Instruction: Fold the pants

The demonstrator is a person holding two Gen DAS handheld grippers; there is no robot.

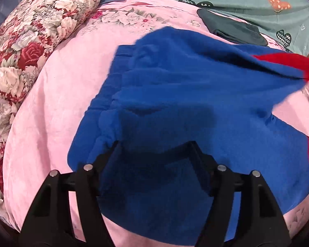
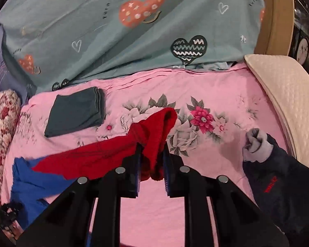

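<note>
Our right hand-held gripper [image 2: 151, 164] is pinching the red cuff [image 2: 154, 131] of the soft blue fleece pants [image 1: 195, 107]. The red cloth bunches up between its two black fingers [image 2: 131, 175] and hangs over their tips. From there the red part stretches away to the left of this hand-held gripper and meets the blue cloth.

Our left hand-held gripper [image 1: 154, 150] hangs over the blue pants with its two fingers [image 1: 197, 164] spread wide. We see nothing held between them. The blue cloth lies right under and ahead of it, and one pant leg lifts up toward the far right, where the red cuff is.

The pants lie on a pink bed cover with flowers printed on it [image 2: 216, 94]. Ahead of our right hand-held gripper and to the left sits a dark grey folded cloth [image 2: 76, 111], flat on the pink cover. To the right of it lies a dark navy fuzzy garment with a grey cuff [image 2: 278, 177]. Farther right is a cream bumpy pillow [image 2: 286, 94]. Behind the pink cover is a grey-green blanket with hearts on it [image 2: 113, 41].

Far to the left of our left hand-held gripper is a long pillow with red and white roses [image 1: 31, 47].
</note>
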